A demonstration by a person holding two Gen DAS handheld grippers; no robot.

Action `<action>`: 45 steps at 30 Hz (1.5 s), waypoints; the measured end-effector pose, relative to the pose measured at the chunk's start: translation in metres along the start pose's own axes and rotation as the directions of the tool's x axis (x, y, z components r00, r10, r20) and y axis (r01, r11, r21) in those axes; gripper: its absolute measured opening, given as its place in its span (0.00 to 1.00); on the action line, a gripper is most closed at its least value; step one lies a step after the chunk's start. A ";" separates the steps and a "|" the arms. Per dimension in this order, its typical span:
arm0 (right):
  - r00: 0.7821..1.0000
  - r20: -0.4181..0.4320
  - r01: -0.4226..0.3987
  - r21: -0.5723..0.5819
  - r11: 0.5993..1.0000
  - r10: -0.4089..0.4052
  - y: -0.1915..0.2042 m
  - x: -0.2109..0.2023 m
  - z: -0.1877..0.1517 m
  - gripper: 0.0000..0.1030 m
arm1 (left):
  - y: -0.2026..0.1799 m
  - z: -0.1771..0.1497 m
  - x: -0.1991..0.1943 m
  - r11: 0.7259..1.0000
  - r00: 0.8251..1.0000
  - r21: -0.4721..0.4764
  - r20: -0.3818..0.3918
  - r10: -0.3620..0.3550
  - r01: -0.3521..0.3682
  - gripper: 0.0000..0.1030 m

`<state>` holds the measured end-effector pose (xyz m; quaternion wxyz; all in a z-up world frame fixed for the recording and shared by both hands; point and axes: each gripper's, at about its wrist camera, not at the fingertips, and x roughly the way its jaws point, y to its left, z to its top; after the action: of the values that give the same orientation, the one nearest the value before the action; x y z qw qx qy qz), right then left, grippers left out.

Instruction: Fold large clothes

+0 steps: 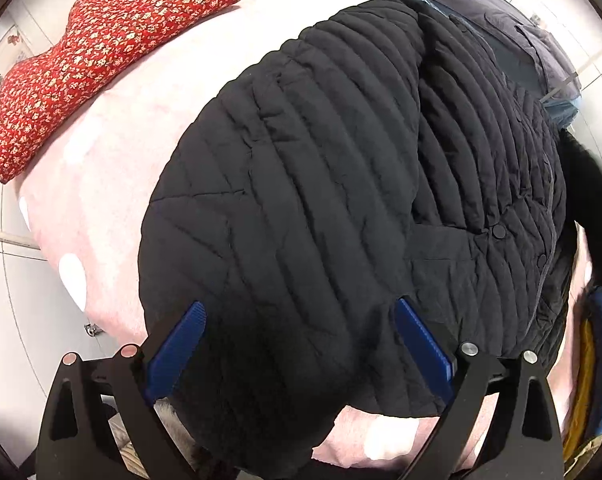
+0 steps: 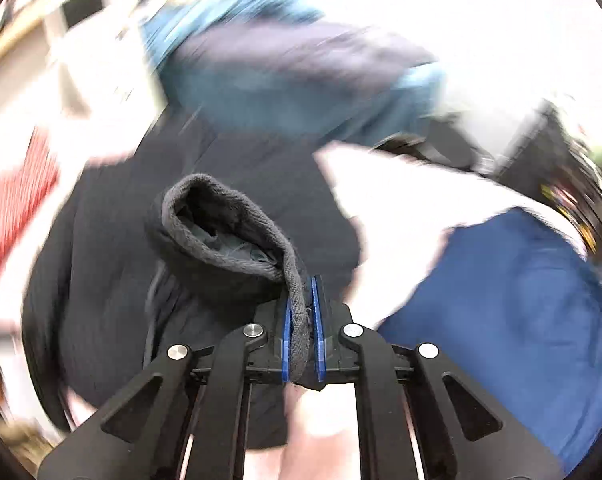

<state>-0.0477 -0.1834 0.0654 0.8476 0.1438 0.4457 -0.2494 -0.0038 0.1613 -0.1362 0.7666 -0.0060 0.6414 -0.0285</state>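
Observation:
A black quilted jacket (image 1: 321, 184) lies spread on a pale pink sheet (image 1: 113, 152). One sleeve is folded across its body. My left gripper (image 1: 297, 312) is open, its blue pads (image 1: 181, 344) wide apart just above the jacket's near hem. My right gripper (image 2: 304, 300) is shut on the grey ribbed cuff (image 2: 297, 300) of the jacket's sleeve, whose opening (image 2: 221, 224) gapes toward the camera. The right wrist view is blurred by motion; the black jacket body (image 2: 113, 280) lies below the cuff.
A red floral garment (image 1: 101, 48) lies on the sheet at the far left. A dark purple-grey garment (image 1: 501, 12) and a teal one (image 2: 281, 92) lie beyond the jacket. A blue garment (image 2: 501, 320) is at the right. White tiled floor (image 1: 21, 300) surrounds the sheet.

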 end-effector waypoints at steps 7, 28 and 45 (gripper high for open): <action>0.991 0.094 0.036 0.487 0.873 -0.093 -0.177 -0.030 0.056 0.09 | -0.006 0.002 -0.001 1.000 1.000 0.013 0.013 -0.005 0.005 0.91; 0.982 -0.004 0.155 0.578 0.801 -0.187 -0.171 0.006 -0.047 0.88 | 0.097 -0.011 0.005 0.988 1.000 -0.150 0.010 0.030 -0.028 0.91; 0.951 -0.281 -0.065 0.226 0.972 0.129 0.035 0.086 -0.093 0.88 | 0.119 -0.031 0.059 0.962 0.985 -0.229 -0.056 -0.162 0.145 0.49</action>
<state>-0.0511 -0.1367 -0.0571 0.7628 0.2916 0.5295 -0.2297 -0.0199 0.2776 -0.2054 0.7321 -0.1412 0.6662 -0.0154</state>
